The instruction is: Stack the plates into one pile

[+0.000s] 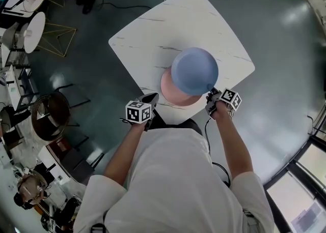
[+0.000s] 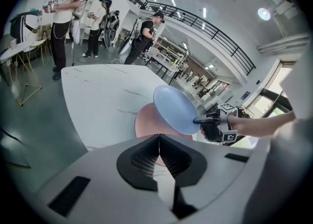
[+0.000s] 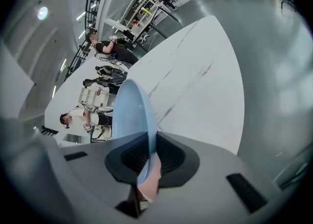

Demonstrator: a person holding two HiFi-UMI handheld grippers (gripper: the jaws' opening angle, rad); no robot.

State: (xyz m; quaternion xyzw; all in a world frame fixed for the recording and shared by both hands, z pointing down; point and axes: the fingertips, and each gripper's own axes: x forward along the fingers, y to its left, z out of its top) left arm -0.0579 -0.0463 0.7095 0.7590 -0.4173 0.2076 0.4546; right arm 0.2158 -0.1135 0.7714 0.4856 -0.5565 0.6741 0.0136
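Floor (image 1: 285, 49): grey-green and glossy, showing on all sides of the table in the head view.
Table (image 1: 153, 28): white marble top with thin dark veins, set cornerwise to the person; both plates are near its 6 o'clock corner, the one closest to the person.
Person (image 1: 178, 186): white shirt, both arms stretched toward the table, one gripper in each hand.
Blue plate (image 1: 193, 70): round and pale blue, held up off the table and tilted, as the left gripper view shows. In the head view it covers the 1 o'clock part of the pink plate. Whether its low edge touches the pink plate cannot be told.
Pink plate (image 1: 170, 90): lies flat on the table, just inside the near corner, partly hidden under the blue plate.
Right gripper (image 1: 211, 94): clamped on the blue plate's rim at about 5 o'clock of that plate. In the right gripper view the rim runs edge-on between the two jaws, with the pink plate showing below it.
Left gripper (image 1: 150, 99): jaws pressed together with nothing between them. It sits at about 8 o'clock of the pink plate, just beside the table's near edge and apart from both plates.
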